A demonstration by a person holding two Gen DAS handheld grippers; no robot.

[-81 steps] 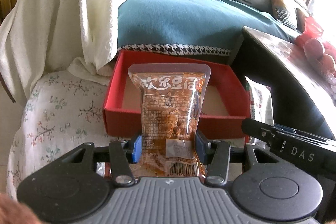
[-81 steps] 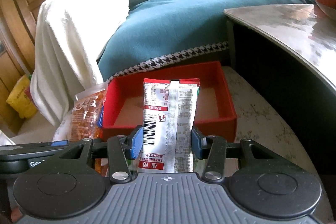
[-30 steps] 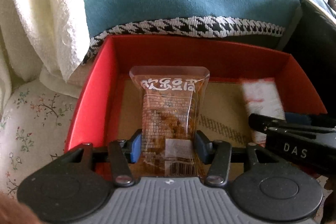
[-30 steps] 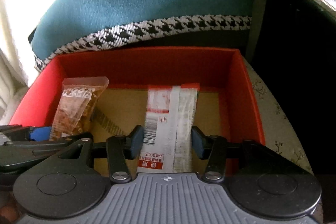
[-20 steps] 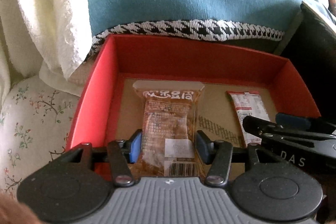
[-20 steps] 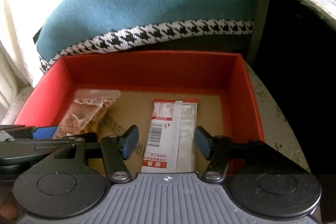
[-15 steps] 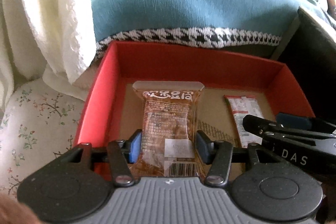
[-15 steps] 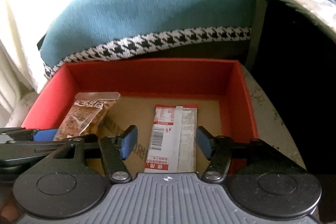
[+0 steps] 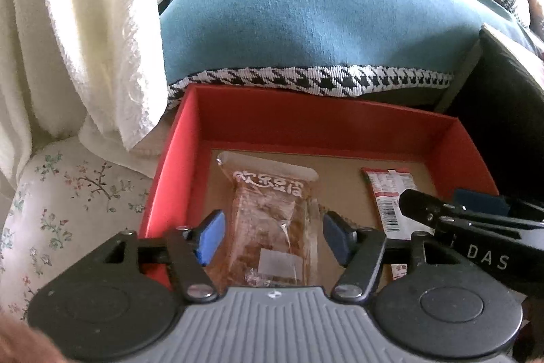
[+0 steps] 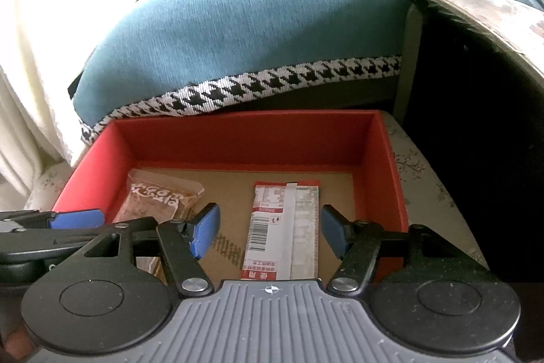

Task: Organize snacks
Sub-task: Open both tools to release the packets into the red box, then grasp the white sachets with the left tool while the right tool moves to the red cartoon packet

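1. Hovering over the red box [image 9: 244, 121], your left gripper [image 9: 270, 235] has its blue pads spread wide, clear of the clear snack pouch [image 9: 268, 227] lying flat between them on the cardboard floor.
2. Your right gripper [image 10: 270, 232] is spread wide too, the red-and-silver snack stick [image 10: 284, 227] flat between its pads, touching neither.
3. Both snacks lie side by side in the box, pouch left, stick right.
4. Box sits on the floral cushion [image 9: 68, 199], just below the teal sofa throw [image 10: 255, 22].

Red box [image 10: 244, 135], two snack packets [image 10: 285, 227], spread claw [image 10: 270, 232]
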